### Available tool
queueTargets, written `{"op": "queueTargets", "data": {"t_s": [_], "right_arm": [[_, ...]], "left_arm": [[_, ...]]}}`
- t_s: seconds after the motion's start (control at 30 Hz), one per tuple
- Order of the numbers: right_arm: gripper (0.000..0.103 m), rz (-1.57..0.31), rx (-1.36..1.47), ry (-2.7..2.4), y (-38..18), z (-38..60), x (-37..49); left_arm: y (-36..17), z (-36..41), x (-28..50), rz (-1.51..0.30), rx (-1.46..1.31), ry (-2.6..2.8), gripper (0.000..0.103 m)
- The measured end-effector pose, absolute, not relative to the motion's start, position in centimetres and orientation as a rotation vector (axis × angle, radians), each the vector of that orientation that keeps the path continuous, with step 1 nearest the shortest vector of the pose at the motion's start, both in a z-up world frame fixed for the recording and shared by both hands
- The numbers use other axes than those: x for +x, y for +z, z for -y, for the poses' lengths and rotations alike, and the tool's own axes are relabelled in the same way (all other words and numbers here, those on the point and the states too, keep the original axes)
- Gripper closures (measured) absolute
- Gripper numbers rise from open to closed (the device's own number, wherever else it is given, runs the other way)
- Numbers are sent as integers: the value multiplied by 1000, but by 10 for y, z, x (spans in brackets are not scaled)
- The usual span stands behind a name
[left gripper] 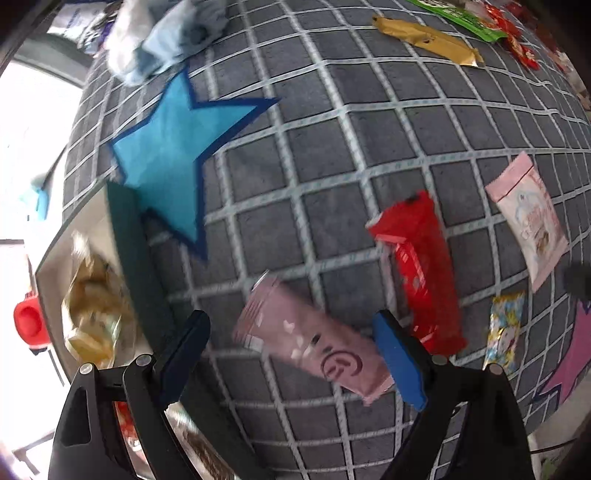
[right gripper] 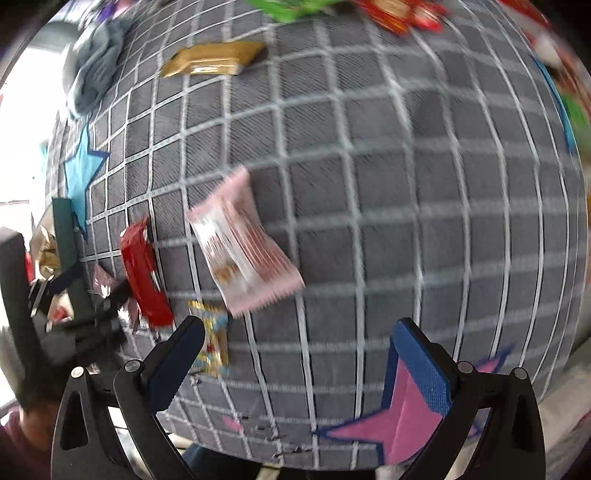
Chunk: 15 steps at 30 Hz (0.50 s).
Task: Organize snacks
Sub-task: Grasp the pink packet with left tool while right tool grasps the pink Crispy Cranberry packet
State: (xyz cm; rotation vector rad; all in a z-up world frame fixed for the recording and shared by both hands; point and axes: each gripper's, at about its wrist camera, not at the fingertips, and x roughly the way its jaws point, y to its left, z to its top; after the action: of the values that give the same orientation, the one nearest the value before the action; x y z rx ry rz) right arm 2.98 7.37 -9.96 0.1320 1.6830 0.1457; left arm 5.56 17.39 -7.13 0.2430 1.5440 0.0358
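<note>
Snack packets lie on a grey checked cloth (left gripper: 332, 147). My left gripper (left gripper: 291, 332) is open, its jaws on either side of a pink packet (left gripper: 314, 343) just below it. A red packet (left gripper: 421, 273) lies right of it, then a pale pink pouch (left gripper: 528, 218) and a small colourful packet (left gripper: 504, 332). My right gripper (right gripper: 295, 339) is open and empty above the cloth. The pale pink pouch (right gripper: 243, 243) lies just ahead of it, the colourful packet (right gripper: 214, 339) by its left finger, the red packet (right gripper: 146, 273) further left.
A box with a dark green rim (left gripper: 136, 266) at the left holds gold-wrapped snacks (left gripper: 92, 314). A gold packet (left gripper: 424, 37), green packet (left gripper: 461, 16) and red packets (left gripper: 517, 44) lie at the far side. Crumpled blue cloth (left gripper: 166, 37) sits far left. The cloth bears a blue star (left gripper: 173, 158) and a pink star (right gripper: 399, 424).
</note>
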Motion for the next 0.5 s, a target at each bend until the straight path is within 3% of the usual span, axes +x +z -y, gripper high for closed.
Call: {"op": "queueTargets", "data": {"t_s": [0.33, 0.5], "right_arm": [[0, -1701, -71, 190, -120, -110, 58], [0, -1703, -126, 190, -129, -122, 63]], "left_arm": [[-54, -197, 23, -1509, 203, 2, 11], [-74, -219, 25, -1591, -10, 115, 11]]}}
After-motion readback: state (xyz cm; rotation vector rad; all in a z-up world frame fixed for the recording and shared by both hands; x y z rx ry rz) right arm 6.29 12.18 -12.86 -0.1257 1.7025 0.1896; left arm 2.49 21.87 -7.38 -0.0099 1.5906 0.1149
